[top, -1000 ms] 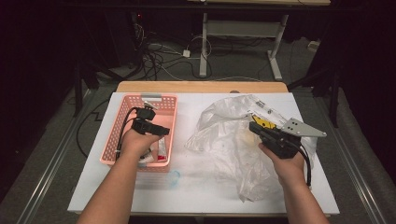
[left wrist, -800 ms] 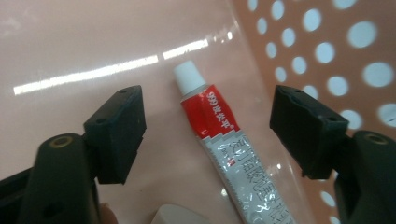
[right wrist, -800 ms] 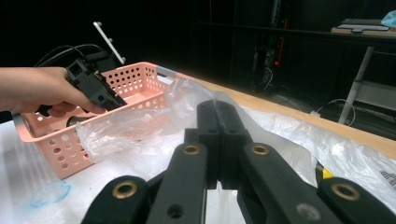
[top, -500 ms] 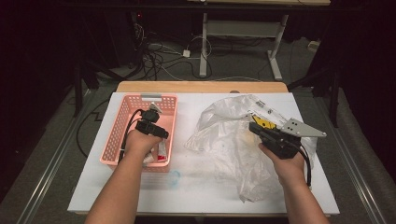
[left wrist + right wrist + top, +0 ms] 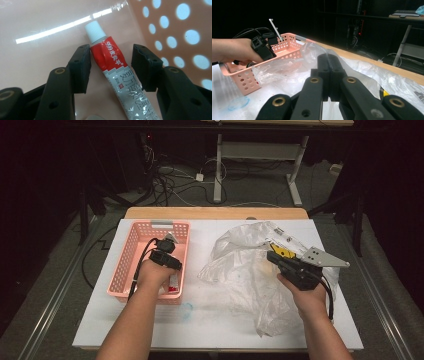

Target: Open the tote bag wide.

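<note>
A pink perforated basket (image 5: 129,255) stands on the left of the white table. In it lies a red and grey tube (image 5: 112,62) with a white cap. My left gripper (image 5: 111,62) reaches down into the basket and straddles the tube. Its jaws have just been closing; the left pad (image 5: 81,67) is at the tube's edge and the right pad (image 5: 143,67) stands a little off it. On the right, my right gripper (image 5: 272,256) is shut on the film of a crumpled clear plastic bag (image 5: 240,265), which rises at its tips (image 5: 328,58).
A yellow item (image 5: 280,250) shows through the bag near the right gripper. A faint blue round mark (image 5: 186,308) lies on the table (image 5: 200,330) in front of the basket. Cables and desk legs stand on the dark floor beyond the far edge.
The left hand has shifted slightly to the right inside the basket. The right hand and the bag have stayed where they were.
</note>
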Motion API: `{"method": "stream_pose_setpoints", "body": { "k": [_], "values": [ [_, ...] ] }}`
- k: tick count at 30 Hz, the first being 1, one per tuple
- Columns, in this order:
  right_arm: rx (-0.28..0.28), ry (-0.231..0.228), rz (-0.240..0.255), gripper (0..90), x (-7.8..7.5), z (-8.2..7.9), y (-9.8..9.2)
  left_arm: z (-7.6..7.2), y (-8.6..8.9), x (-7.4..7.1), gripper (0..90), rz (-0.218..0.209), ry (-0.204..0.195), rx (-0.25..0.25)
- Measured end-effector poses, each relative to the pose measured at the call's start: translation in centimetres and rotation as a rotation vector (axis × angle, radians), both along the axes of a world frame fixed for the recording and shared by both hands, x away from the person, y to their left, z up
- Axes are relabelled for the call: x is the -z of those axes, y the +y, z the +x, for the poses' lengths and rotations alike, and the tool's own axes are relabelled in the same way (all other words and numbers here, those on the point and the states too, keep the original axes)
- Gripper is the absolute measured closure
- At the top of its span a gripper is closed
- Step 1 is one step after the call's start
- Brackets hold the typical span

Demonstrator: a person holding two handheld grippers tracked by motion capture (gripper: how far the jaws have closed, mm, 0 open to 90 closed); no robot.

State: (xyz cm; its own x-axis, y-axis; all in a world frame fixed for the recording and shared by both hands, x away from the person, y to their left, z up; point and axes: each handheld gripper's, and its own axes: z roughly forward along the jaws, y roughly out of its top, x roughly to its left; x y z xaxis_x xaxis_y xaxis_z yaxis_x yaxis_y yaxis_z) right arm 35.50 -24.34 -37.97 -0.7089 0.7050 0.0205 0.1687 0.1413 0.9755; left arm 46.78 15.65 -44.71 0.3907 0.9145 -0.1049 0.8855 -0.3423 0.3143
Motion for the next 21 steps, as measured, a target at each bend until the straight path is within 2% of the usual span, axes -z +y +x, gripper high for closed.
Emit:
{"method": "stream_pose_setpoints", "body": {
  "k": [6,9,10,21],
  "values": [
    [0.002,-0.006,-0.005,90.0,0.00,-0.04,0.04,-0.19,-0.55,0.04,58.9,0.001,-0.018,0.011],
    [0.003,-0.003,-0.004,90.0,0.00,-0.06,0.07,-0.23,-0.76,0.05,63.4,-0.028,-0.020,0.015],
    [0.002,-0.005,-0.006,90.0,0.01,-0.06,0.06,-0.24,-0.80,0.05,64.5,-0.024,-0.023,0.017],
    [0.003,0.004,0.004,90.0,0.06,0.09,-0.04,-0.19,-0.56,0.03,65.6,-0.060,-0.023,0.014]
  ]
}}
